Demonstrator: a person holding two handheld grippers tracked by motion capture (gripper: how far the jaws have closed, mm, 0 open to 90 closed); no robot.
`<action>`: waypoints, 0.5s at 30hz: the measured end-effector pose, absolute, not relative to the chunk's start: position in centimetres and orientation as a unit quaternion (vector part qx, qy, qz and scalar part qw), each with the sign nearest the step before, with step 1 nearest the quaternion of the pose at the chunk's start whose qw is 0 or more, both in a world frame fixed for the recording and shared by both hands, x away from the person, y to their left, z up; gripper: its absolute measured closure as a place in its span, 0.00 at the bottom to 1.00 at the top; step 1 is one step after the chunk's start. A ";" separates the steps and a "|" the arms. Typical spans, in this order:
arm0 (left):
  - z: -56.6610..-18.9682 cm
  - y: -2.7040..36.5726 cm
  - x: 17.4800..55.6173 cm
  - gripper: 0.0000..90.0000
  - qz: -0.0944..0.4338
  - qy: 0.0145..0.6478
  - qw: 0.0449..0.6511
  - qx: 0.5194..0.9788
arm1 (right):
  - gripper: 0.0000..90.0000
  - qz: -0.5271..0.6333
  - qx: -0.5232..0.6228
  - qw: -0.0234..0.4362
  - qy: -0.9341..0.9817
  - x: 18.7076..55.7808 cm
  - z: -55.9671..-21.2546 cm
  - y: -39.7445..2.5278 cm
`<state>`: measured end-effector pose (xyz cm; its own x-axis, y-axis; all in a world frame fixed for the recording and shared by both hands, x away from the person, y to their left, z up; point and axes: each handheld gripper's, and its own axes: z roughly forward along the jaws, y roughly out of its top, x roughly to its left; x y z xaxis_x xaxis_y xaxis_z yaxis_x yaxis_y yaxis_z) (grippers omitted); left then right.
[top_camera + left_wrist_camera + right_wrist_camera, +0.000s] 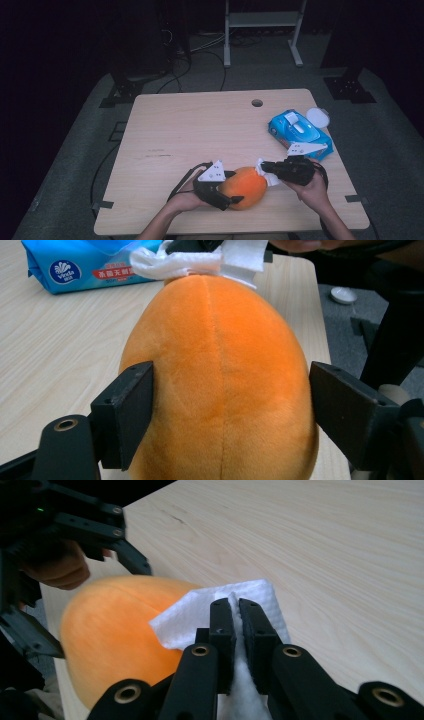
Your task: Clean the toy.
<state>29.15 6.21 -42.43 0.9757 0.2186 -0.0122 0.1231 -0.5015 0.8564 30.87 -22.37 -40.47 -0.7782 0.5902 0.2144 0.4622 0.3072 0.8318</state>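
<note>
An orange plush toy (pixel 244 187) lies near the table's front edge. My left gripper (pixel 227 189) is shut on it, a jaw pressed into each side of the plush toy (pixel 220 385). My right gripper (pixel 264 168) is shut on a white wipe (pixel 265 172) and holds it against the toy's right end. In the right gripper view the wipe (pixel 220 610) is pinched between the jaws and rests on the orange toy (pixel 120 635). In the left gripper view the wipe (pixel 200 260) lies across the toy's far end.
A blue pack of wet wipes (pixel 299 133) lies at the table's right side, with a round white lid (pixel 318 118) beside it. The wooden table (pixel 190 130) has a cable hole (pixel 257 103) near its far edge. A metal rack stands beyond the table.
</note>
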 end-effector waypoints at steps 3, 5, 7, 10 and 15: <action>-42.4 6.2 29.0 0.22 0.048 0.096 0.487 0.867 | 0.94 0.493 0.307 0.066 0.811 30.3 -40.0 -21.3; -42.3 6.6 29.2 0.20 0.040 0.099 0.490 0.865 | 0.94 0.488 0.295 0.075 0.818 29.9 -39.7 -20.7; -42.3 6.9 29.5 0.20 0.032 0.115 0.501 0.857 | 0.94 0.490 0.298 0.071 0.816 30.0 -39.8 -20.9; -42.3 6.8 29.5 0.21 0.043 0.113 0.500 0.858 | 0.94 0.487 0.313 0.070 0.812 30.6 -40.3 -21.9; -42.4 6.6 29.5 0.23 0.048 0.112 0.496 0.860 | 0.94 0.486 0.330 0.054 0.807 31.3 -41.0 -22.8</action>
<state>29.49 6.64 -42.43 0.9704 0.2398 -0.0294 0.1455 -0.4833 0.8633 31.31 -22.78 -40.96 -0.7768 0.5845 0.2343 0.4804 0.3095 0.8206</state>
